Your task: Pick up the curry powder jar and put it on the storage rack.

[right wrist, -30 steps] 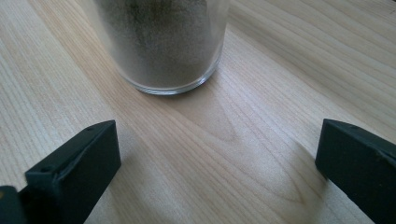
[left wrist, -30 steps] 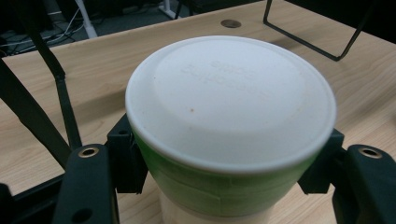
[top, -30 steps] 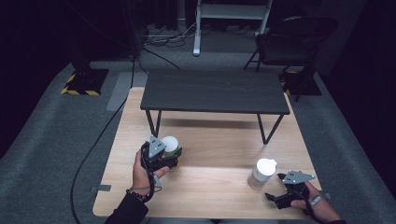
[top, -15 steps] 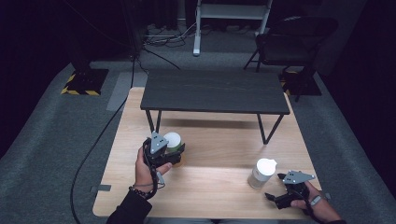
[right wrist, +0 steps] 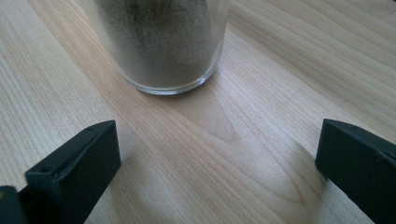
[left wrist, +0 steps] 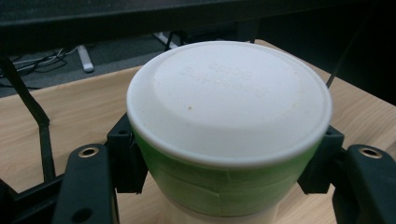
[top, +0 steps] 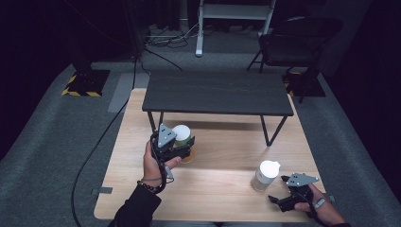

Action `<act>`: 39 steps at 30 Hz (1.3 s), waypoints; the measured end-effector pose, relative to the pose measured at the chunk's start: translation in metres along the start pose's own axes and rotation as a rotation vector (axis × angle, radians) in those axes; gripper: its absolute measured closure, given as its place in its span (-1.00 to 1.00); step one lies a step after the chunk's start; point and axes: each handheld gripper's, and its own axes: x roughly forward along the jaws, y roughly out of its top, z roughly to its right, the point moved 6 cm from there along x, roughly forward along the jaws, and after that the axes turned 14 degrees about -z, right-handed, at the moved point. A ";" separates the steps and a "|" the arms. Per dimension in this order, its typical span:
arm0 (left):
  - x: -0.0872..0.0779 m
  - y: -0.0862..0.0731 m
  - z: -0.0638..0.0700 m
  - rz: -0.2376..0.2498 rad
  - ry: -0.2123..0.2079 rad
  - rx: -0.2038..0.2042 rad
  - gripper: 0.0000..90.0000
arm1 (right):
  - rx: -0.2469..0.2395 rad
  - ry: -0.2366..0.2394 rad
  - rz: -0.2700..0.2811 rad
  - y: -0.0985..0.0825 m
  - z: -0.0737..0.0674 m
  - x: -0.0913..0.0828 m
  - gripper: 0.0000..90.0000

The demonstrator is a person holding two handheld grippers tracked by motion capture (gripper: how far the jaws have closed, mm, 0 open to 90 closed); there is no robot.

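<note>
A green container with a white lid (top: pixel 181 134) (left wrist: pixel 229 93) is gripped at its sides by my left gripper (top: pixel 182 151) (left wrist: pixel 224 163), which is shut on it over the wooden table (top: pixel 222 189). A clear jar of dark powder with a white lid (top: pixel 265 175) (right wrist: pixel 163 42) stands at the front right. My right gripper (top: pixel 277 198) (right wrist: pixel 215 158) rests just in front of that jar, open wide, with bare wood between its jaws and not touching the glass.
A low black bench (top: pixel 217 92) stands on the far half of the wooden table, its thin legs (top: pixel 153 123) close behind the left gripper. A dark folding chair (top: pixel 298 38) and floor cables (top: pixel 94 151) lie beyond the table.
My left gripper has carried the green container to the right and away from me, towards the black bench. The right gripper and the jar have stayed put.
</note>
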 end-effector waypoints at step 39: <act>-0.030 0.102 0.004 0.108 0.038 0.058 -0.25 | 0.002 -0.001 0.000 0.000 0.000 0.000 -1.00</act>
